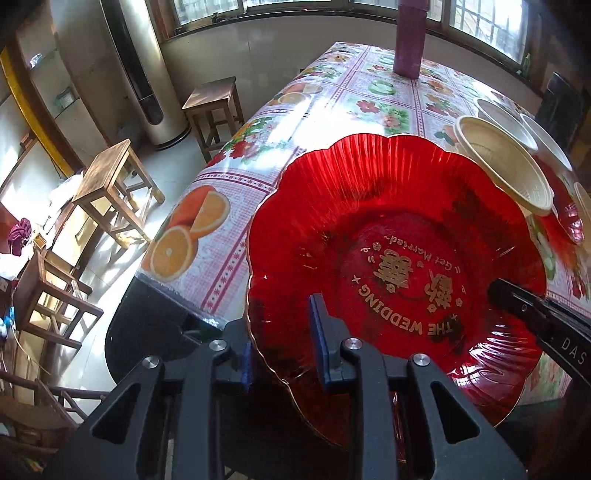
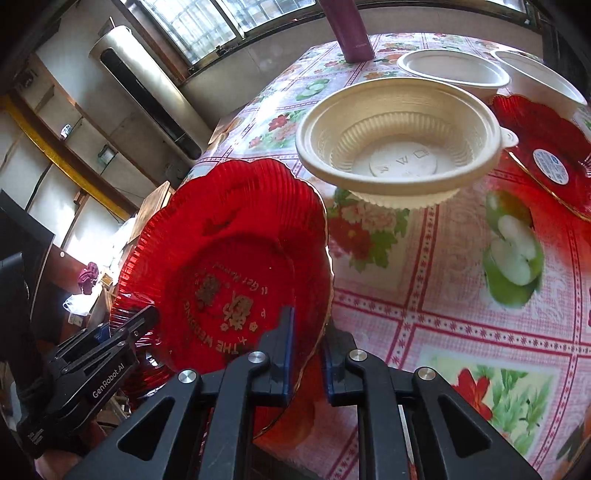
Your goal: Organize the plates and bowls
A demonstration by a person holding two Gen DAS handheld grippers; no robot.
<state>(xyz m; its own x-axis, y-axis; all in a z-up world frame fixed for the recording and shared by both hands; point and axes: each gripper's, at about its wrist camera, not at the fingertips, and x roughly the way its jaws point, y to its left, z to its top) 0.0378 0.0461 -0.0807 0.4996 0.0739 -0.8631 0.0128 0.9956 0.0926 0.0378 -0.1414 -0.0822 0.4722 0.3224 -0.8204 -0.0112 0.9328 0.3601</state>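
Plate [image 1: 388, 236] tilted, lettering seemingly toward both grippers.

A: Where's the free room?

B: Bare tablecloth [image 2: 461, 314] fills the lower right of the right wrist view.

A: And what blocks it?

B: The cream bowl [image 2: 399, 147] at upper centre, white bowls [image 2: 454, 70] behind, a second red plate [image 2: 546, 147] at right, a purple cylinder [image 2: 351, 33] at top.

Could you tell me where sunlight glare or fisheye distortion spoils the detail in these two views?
Left wrist view: sunlight washes out the tablecloth beyond the red plate, and the table edge bows. Right wrist view: the windows blow out, the cream bowl stays sharp, and the corners go dark.
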